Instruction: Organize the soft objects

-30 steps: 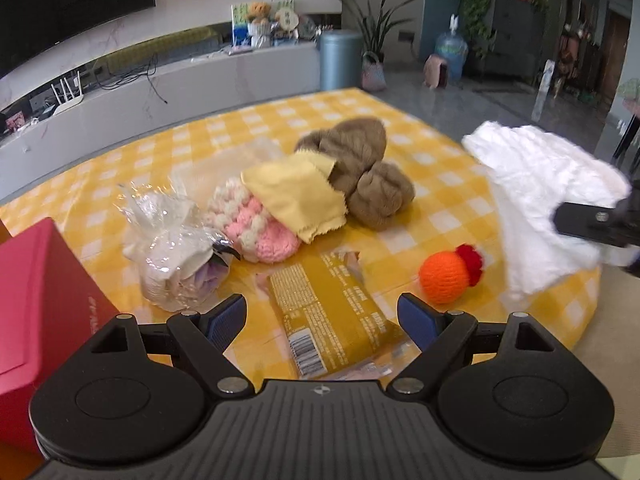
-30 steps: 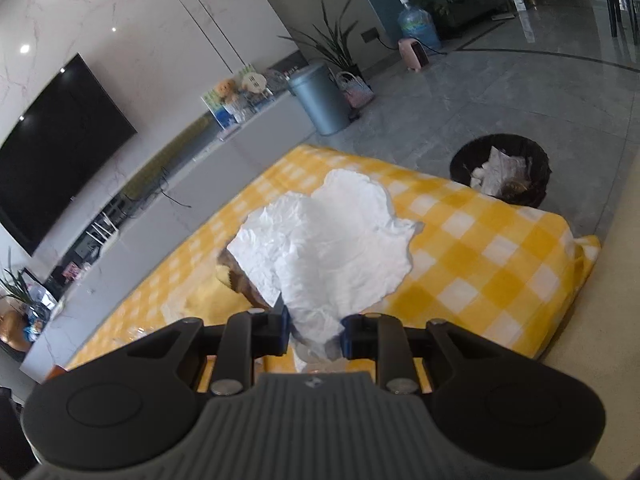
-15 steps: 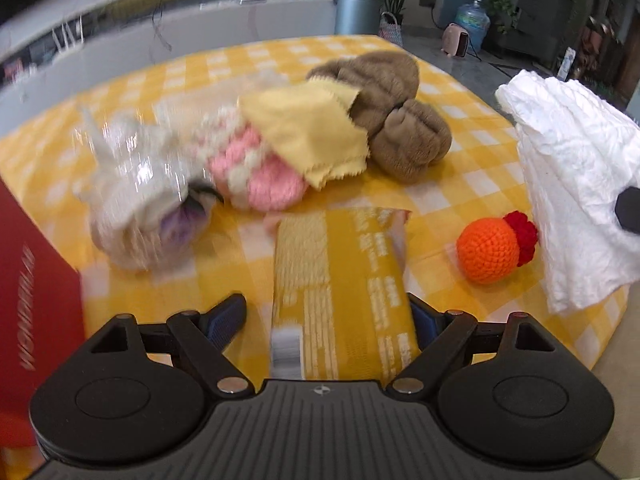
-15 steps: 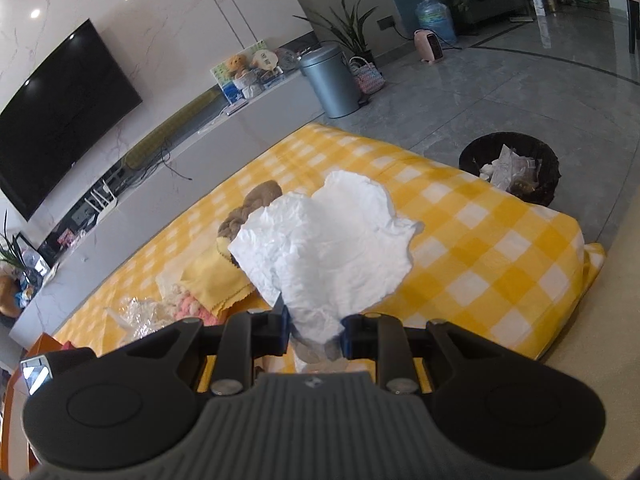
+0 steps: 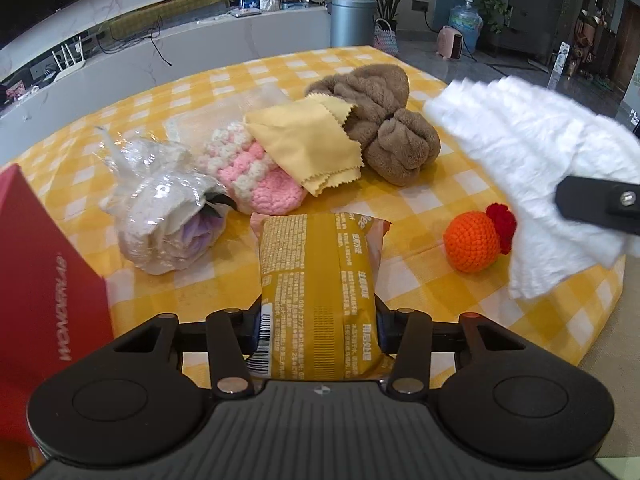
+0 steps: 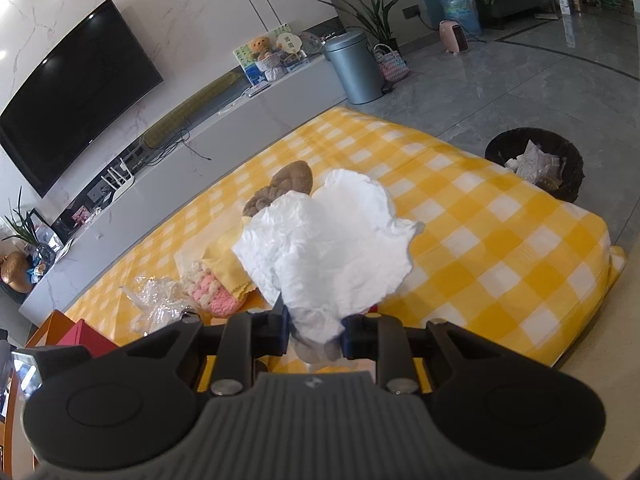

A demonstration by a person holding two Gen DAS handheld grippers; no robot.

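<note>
Yellow snack packet lies lengthwise on the yellow-checked tablecloth, its near end between the fingers of the left gripper; jaws closing, pads at both packet edges, looks like contact. Just past the packet: pink-and-cream crochet piece, with a yellow cloth draped over it and over part of the brown plush bundle. Left of the packet, a cellophane-wrapped bundle; beside that, at frame edge, a red box. Right of the packet, an orange crochet ball with red tuft, well apart from it. Right gripper pinches a crumpled white cloth, jaws narrow, cloth lifted above the table's right part. Black waste bin on the floor beyond the table.
</note>
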